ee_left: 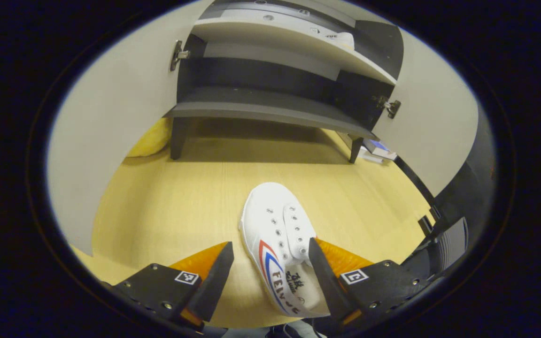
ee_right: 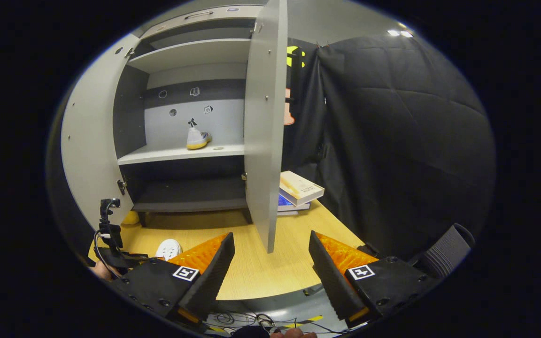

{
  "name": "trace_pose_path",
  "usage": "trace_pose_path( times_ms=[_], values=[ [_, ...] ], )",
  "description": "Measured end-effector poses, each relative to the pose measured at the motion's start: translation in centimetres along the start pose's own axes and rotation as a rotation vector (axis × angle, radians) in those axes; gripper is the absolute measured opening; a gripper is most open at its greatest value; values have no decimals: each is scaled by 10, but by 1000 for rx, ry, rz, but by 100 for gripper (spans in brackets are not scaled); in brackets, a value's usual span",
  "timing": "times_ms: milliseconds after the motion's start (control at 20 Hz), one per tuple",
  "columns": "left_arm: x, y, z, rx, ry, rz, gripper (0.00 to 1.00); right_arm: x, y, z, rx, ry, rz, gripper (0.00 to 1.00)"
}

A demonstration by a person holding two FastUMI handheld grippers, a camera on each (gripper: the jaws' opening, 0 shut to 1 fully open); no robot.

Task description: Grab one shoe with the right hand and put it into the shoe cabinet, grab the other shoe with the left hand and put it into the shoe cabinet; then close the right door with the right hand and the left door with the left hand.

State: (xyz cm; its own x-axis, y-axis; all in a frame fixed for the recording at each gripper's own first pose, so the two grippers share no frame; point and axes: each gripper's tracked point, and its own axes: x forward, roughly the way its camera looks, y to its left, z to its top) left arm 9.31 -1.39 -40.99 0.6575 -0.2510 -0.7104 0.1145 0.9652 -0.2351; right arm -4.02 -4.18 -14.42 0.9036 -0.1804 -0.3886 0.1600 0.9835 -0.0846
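Left gripper (ee_left: 270, 263) poised over the second shoe (ee_left: 277, 239); first shoe (ee_right: 197, 137) already on the cabinet shelf (ee_right: 176, 152).

The second shoe lay on the floor (ee_left: 172, 206) in front of the open cabinet, toe toward it. The left gripper's jaws stood apart, one finger touching the tongue side, the other clear. For a sound grasp, lower and centre across the shoe's width before clamping. The right gripper (ee_right: 270, 263) was spread and held nothing, near the right door (ee_right: 263, 126).
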Motion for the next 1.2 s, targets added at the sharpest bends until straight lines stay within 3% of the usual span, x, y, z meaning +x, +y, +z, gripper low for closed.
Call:
trace_pose_path(
  times_ms=[50,100,250,500,550,650,750,900,950,1100,1150,1200],
  values=[
    [4,1,-2,-19,14,-1,79,-2,-5,-2,3,10,-14,100],
    [6,1,-3,-39,30,-8,77,-5,-11,-5,1,17,-29,99],
    [11,1,-7,-86,65,-25,72,-9,-25,-7,0,34,-68,99],
    [15,0,-19,-208,149,-38,75,-9,-36,-11,15,65,-102,100],
    [15,1,-20,-210,157,-43,63,-8,-37,-13,15,75,-104,100],
    [15,5,-24,-189,187,-15,61,-5,-40,-16,21,94,-100,100],
    [18,4,-25,-186,208,11,45,-1,-43,-15,24,98,-96,99],
    [12,6,-24,-176,226,48,41,5,-60,-19,7,98,-117,100],
    [17,5,-25,-191,236,54,31,7,-62,-22,13,108,-113,100],
    [13,6,-21,-237,233,77,30,16,-69,-35,28,147,-99,100],
    [10,5,-20,-239,248,80,18,19,-71,-36,34,151,-95,100],
    [12,5,-23,-231,243,88,18,22,-73,-36,40,152,-91,100]
  ],
)
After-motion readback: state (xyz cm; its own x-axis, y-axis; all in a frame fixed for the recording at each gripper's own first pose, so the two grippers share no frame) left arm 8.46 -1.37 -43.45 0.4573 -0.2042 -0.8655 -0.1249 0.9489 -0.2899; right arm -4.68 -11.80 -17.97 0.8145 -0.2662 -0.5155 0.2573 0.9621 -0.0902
